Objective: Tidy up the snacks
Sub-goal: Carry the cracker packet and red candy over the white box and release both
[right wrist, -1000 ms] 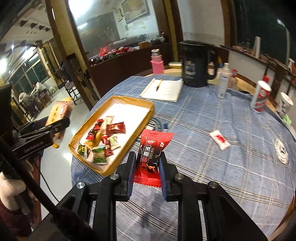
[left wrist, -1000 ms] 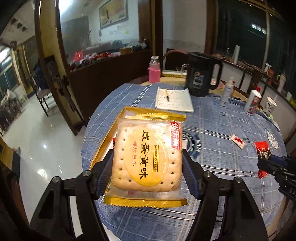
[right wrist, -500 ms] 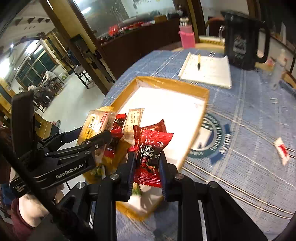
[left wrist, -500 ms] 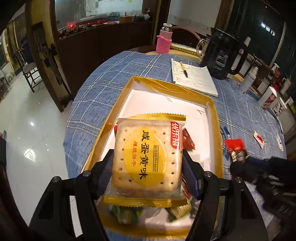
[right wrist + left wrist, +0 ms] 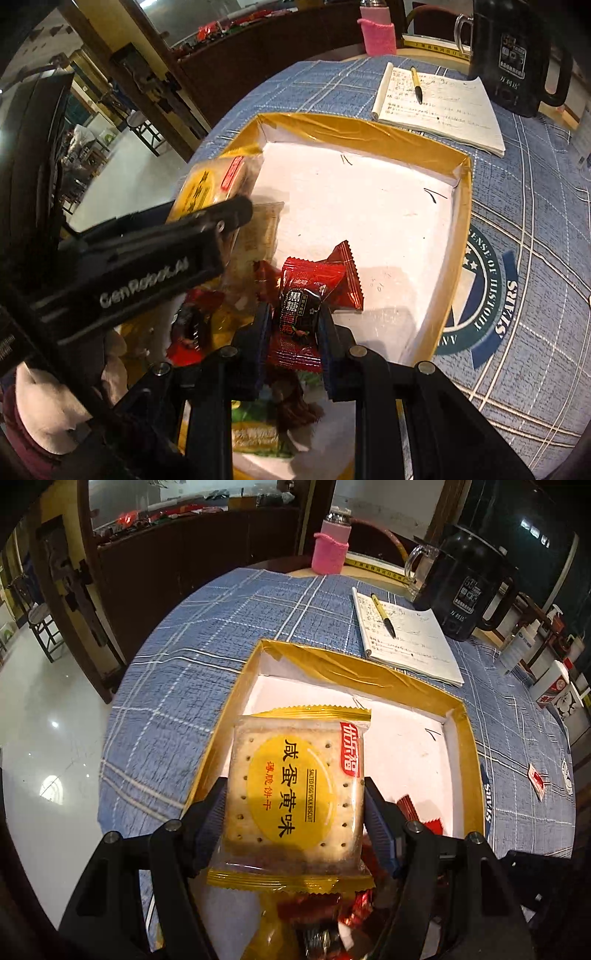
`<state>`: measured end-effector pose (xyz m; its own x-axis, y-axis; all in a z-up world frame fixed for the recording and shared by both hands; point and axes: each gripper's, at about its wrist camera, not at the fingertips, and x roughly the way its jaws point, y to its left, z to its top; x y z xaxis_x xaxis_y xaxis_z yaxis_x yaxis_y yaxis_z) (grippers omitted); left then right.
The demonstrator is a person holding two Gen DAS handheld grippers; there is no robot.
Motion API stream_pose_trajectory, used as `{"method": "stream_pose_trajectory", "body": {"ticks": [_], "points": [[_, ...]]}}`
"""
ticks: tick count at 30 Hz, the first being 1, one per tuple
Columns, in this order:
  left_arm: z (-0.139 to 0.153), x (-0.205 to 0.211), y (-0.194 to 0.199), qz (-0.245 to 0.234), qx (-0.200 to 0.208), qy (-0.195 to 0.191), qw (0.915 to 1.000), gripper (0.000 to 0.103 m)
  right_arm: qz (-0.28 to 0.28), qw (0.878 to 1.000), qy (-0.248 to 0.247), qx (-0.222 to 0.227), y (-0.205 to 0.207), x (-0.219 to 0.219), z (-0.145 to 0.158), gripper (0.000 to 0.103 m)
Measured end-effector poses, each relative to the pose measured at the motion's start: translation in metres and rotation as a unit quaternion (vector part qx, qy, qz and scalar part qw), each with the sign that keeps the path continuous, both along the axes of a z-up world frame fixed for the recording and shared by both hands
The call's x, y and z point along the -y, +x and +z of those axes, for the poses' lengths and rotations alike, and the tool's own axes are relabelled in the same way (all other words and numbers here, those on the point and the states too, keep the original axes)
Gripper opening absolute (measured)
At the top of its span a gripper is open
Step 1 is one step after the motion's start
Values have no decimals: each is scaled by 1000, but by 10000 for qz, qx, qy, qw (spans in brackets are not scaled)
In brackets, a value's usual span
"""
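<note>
- Left gripper (image 5: pixel 295 808): clamped on the biscuit packet (image 5: pixel 297 794), held above the gold-rimmed tray (image 5: pixel 354 672).
- Right gripper (image 5: pixel 295 325): closed on the red candy packet (image 5: pixel 301 306), held over the tray's near snack pile (image 5: pixel 255 432).
- Release advised low over the bare white floor of the tray, each packet laid flat, clear of the other gripper.
- Biscuit label read: "SALTED EGG YOLK BISCUIT", with Chinese characters.
- Candy label read: "黑糖".
- "GenRobot.AI" read on the left gripper's body.
- Tablecloth emblem (image 5: pixel 491 291): only partly legible.

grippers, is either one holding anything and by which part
Left gripper clamps the biscuit packet by its two side edges. Right gripper pinches the red candy packet across its middle.
</note>
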<state>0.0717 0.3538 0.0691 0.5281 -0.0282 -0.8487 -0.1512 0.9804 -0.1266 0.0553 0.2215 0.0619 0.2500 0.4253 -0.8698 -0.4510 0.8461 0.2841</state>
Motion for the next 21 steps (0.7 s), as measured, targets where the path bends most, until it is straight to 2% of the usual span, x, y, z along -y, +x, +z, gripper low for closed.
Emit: {"method": "stream_pose_trajectory", "body": {"ticks": [9, 12, 17, 21], "points": [[-2, 4, 13, -106, -17, -195, 9998, 70, 2, 10000, -37, -61, 4, -2, -6, 25], [1, 2, 12, -69, 11, -323, 9995, 71, 8, 10000, 19, -78, 5, -3, -5, 29], [15, 1, 2, 14, 143, -422, 9990, 71, -15, 9998, 178, 30, 0, 2, 8, 31], [30, 4, -12, 94, 288, -526, 9982, 75, -34, 9994, 305, 177, -6, 6, 20, 34]]}}
